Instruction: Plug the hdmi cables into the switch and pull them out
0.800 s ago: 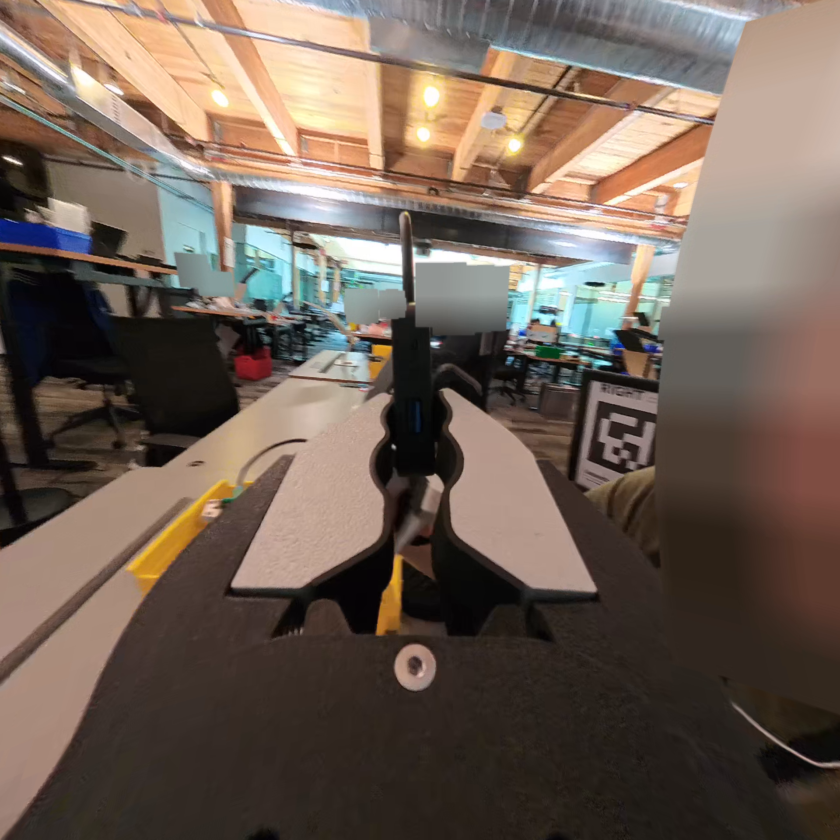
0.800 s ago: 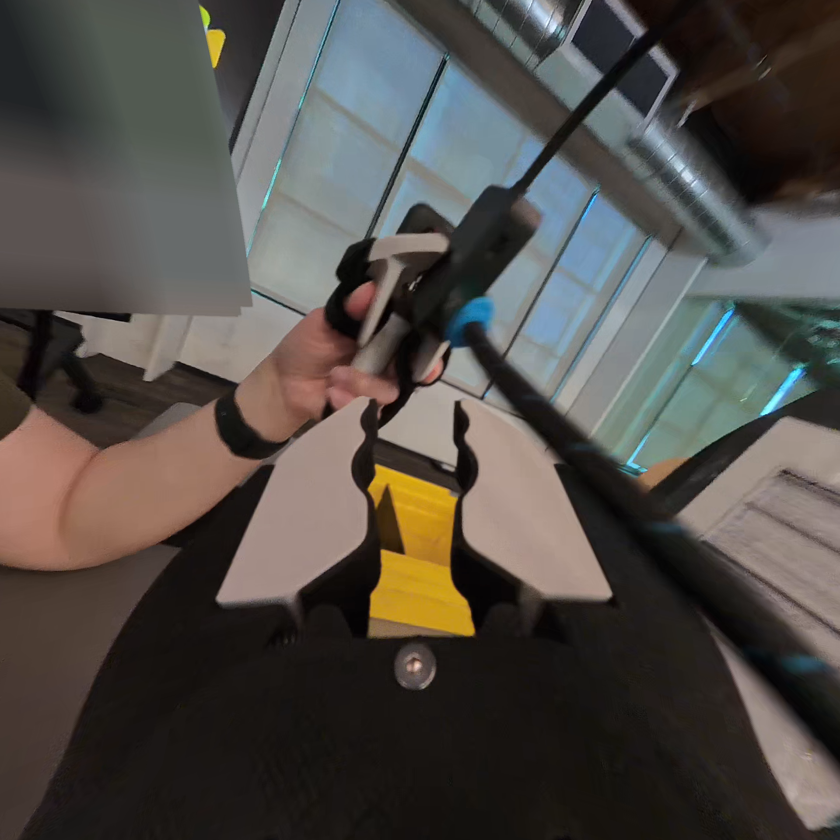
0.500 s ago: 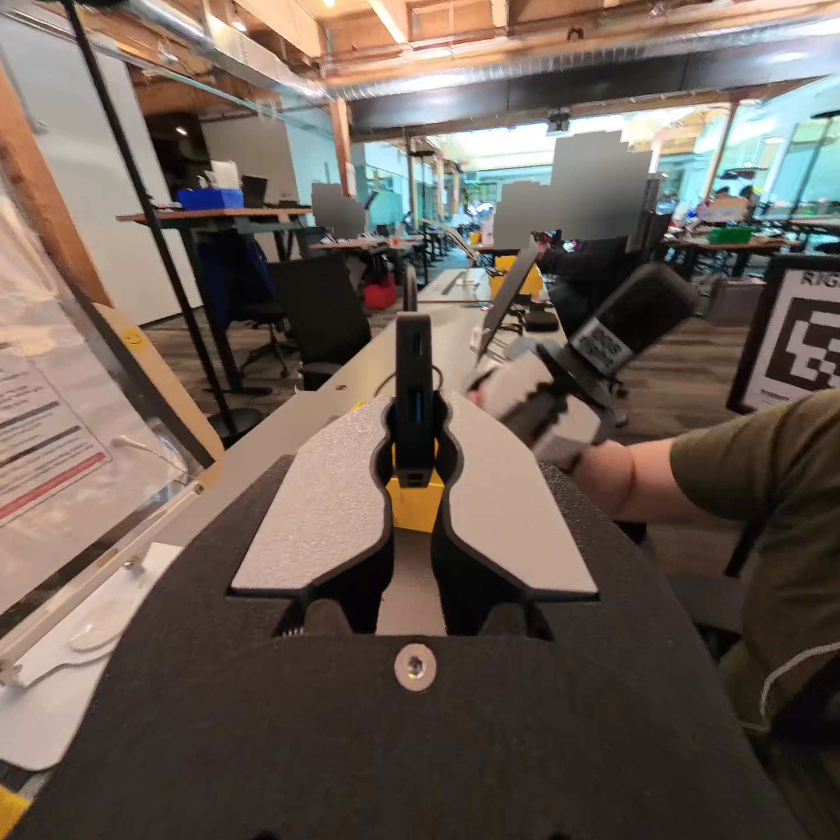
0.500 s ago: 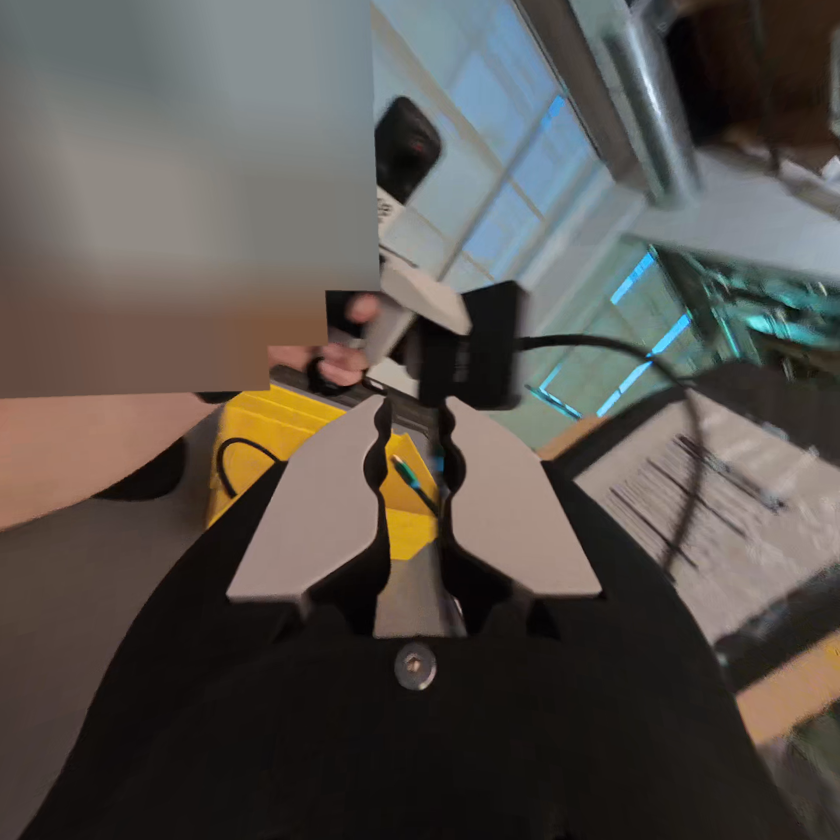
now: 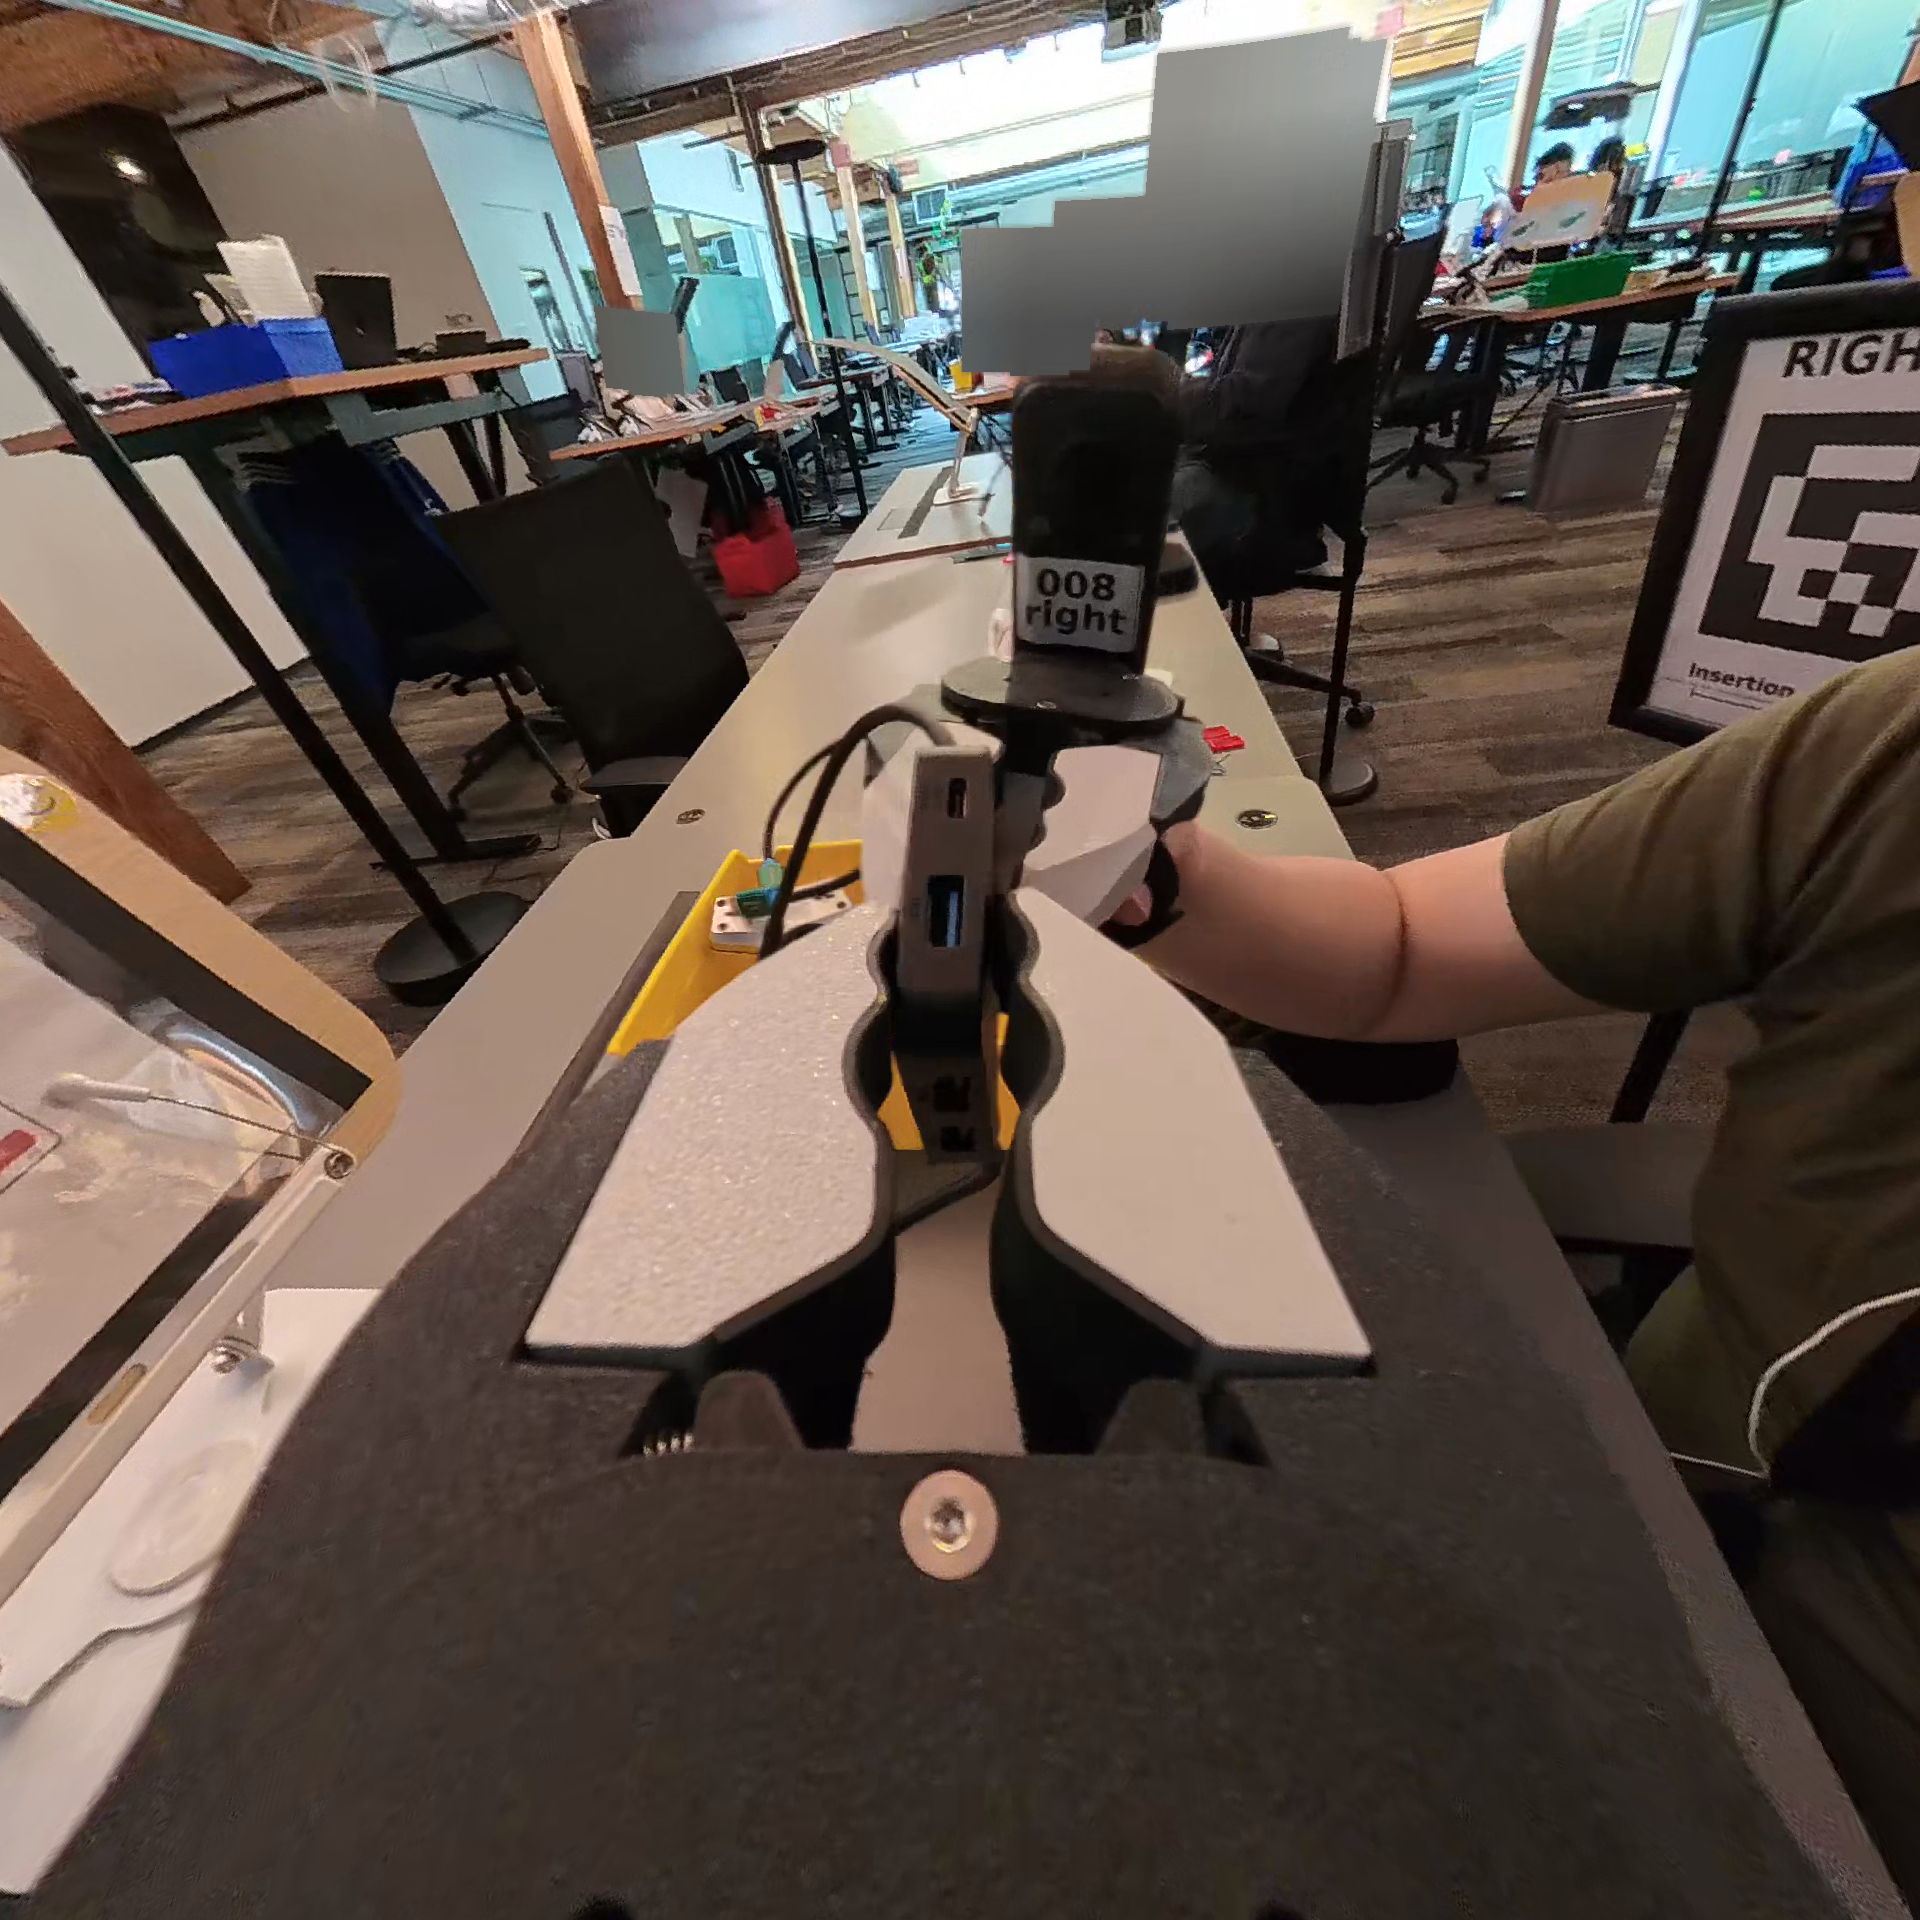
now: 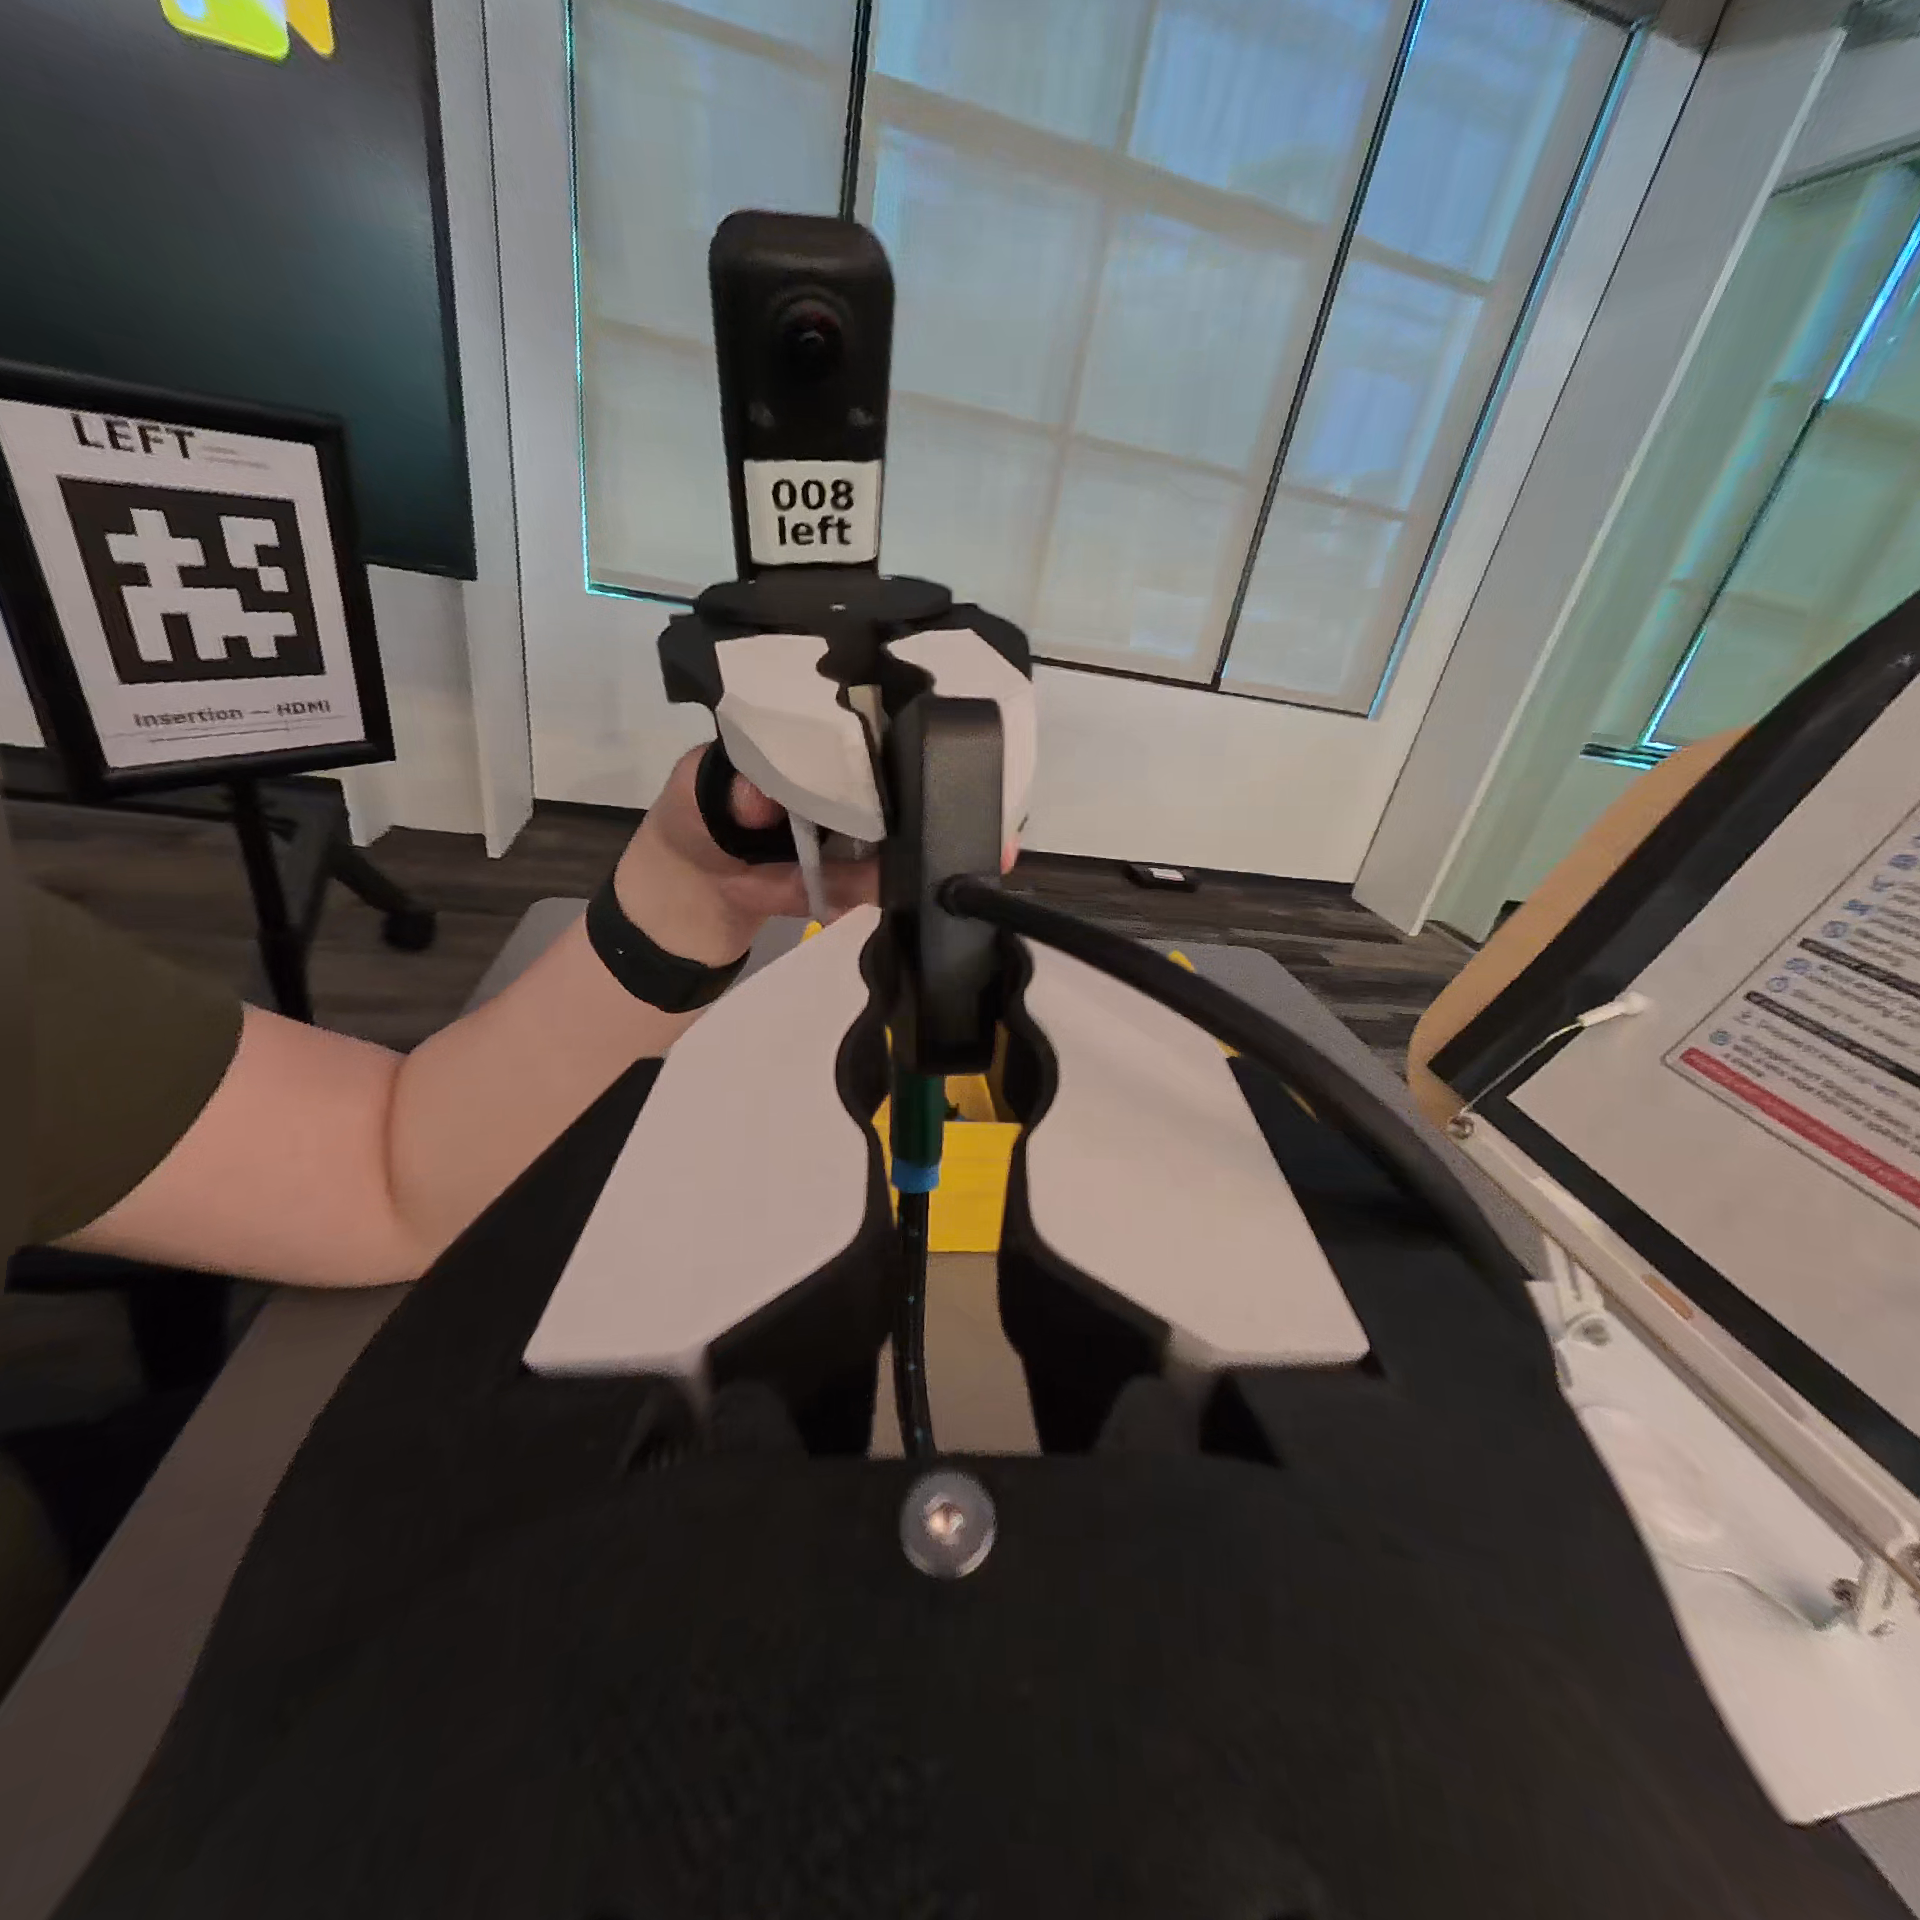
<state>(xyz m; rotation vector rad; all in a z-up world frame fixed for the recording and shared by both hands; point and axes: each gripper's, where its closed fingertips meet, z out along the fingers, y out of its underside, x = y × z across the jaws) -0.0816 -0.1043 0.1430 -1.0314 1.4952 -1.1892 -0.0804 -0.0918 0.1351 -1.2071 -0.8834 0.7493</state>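
My left gripper [image 5: 940, 966] is shut on the grey switch [image 5: 940, 883] and holds it on edge above the yellow bin [image 5: 675, 987]. The switch's own black cable [image 5: 805, 810] loops off its far end into the bin. My right gripper [image 6: 940, 987] faces the left one and is shut on the black HDMI plug [image 6: 940, 1023] right under the switch [image 6: 948, 790]. The HDMI cable [image 6: 912, 1340] with its blue band runs back between my fingers. The right gripper [image 5: 997, 831] shows behind the switch in the left wrist view. The left gripper [image 6: 883, 727] shows in the right wrist view.
The grey table [image 5: 499, 1039] runs long and narrow. A clear-fronted board [image 5: 156, 1091] [image 6: 1714, 1039] stands at one side. Framed marker signs [image 5: 1818, 499] [image 6: 197, 582] stand beyond the person's arms [image 5: 1351, 935] [image 6: 312, 1122]. A small connector part [image 5: 764, 909] lies in the bin.
Both grippers swung down from pointing at the ceiling to level over the bin. My right gripper, open and clear of the switch before, has closed on the plug. The left kept the switch.
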